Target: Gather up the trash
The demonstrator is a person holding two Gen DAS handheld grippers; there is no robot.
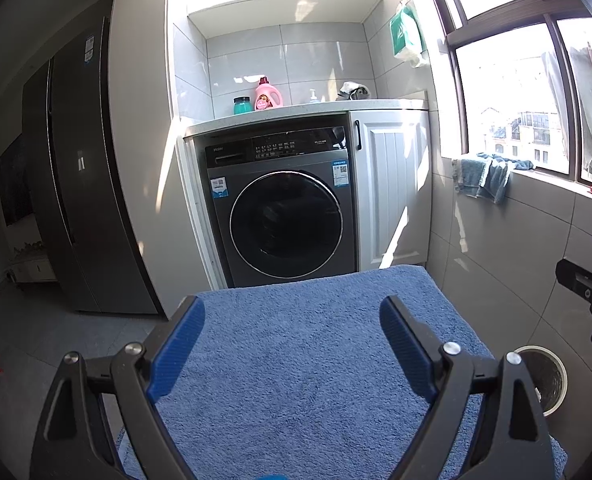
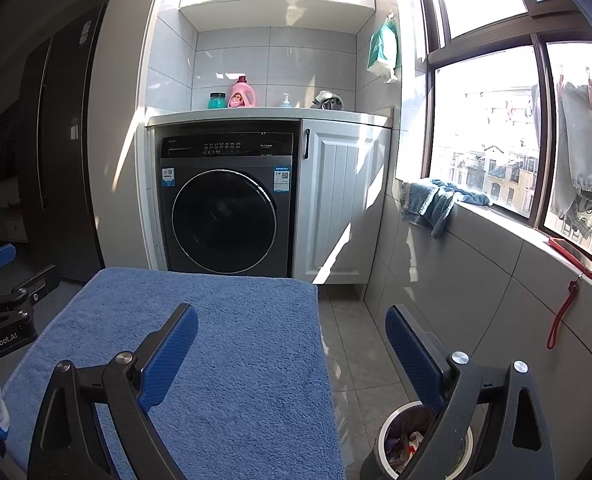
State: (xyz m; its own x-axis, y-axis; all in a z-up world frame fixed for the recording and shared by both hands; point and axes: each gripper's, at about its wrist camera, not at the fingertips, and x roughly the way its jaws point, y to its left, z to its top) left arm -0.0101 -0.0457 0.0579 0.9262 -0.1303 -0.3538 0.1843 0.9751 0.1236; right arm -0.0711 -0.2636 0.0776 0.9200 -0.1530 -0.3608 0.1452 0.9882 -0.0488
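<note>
trash bin with litter inside stands on the floor beside the blue towel, both left gripper and right gripper released, holding nothing

A blue terry towel covers the tabletop, and both sets of black jaws carry ribbed blue pads. The washing machine is dark grey beside a white cabinet door; the detergent bottle is pink, the jar teal. The trash bin has a white rim.

Round white-rimmed trash bin stands upright on the floor, litter inside.
</note>
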